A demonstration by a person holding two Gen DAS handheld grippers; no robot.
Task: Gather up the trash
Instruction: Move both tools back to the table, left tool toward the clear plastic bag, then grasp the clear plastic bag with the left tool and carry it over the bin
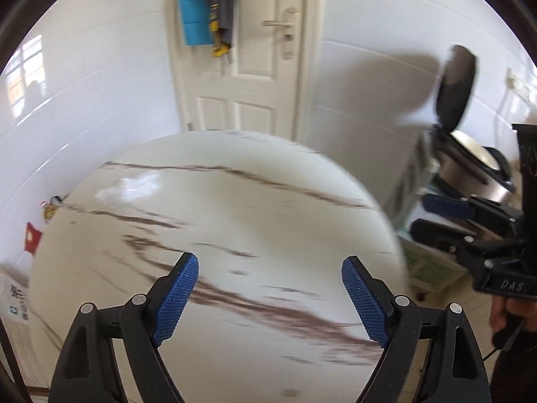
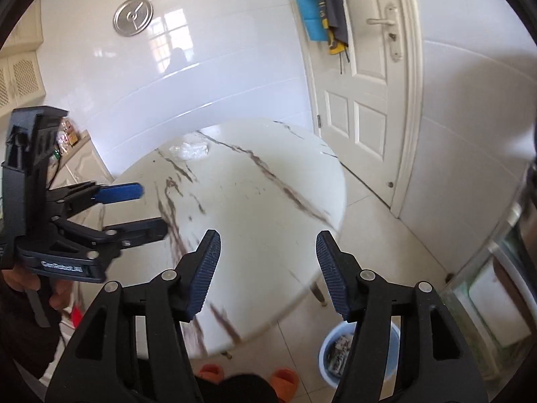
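Note:
A crumpled piece of clear plastic (image 2: 189, 149) lies on the far side of the round marble table (image 2: 255, 201). On the floor by the table's near right edge stands a blue bin (image 2: 324, 359) with paper trash inside. My right gripper (image 2: 268, 236) hangs open above the table's near part, empty. At the left of that view, a hand holds my left gripper (image 2: 152, 209), which is open over the table's left edge. In the left wrist view, my left gripper (image 1: 269, 260) is wide open over the bare table (image 1: 235, 201). The right gripper (image 1: 421, 213) shows at the right.
A white door (image 2: 369, 100) with clothes hung beside it stands behind the table. A shelf unit with a lidded metal pot (image 1: 470, 154) sits to the right. Orange slippers (image 2: 285, 379) show at the bottom. A cabinet (image 2: 84, 164) stands left of the table.

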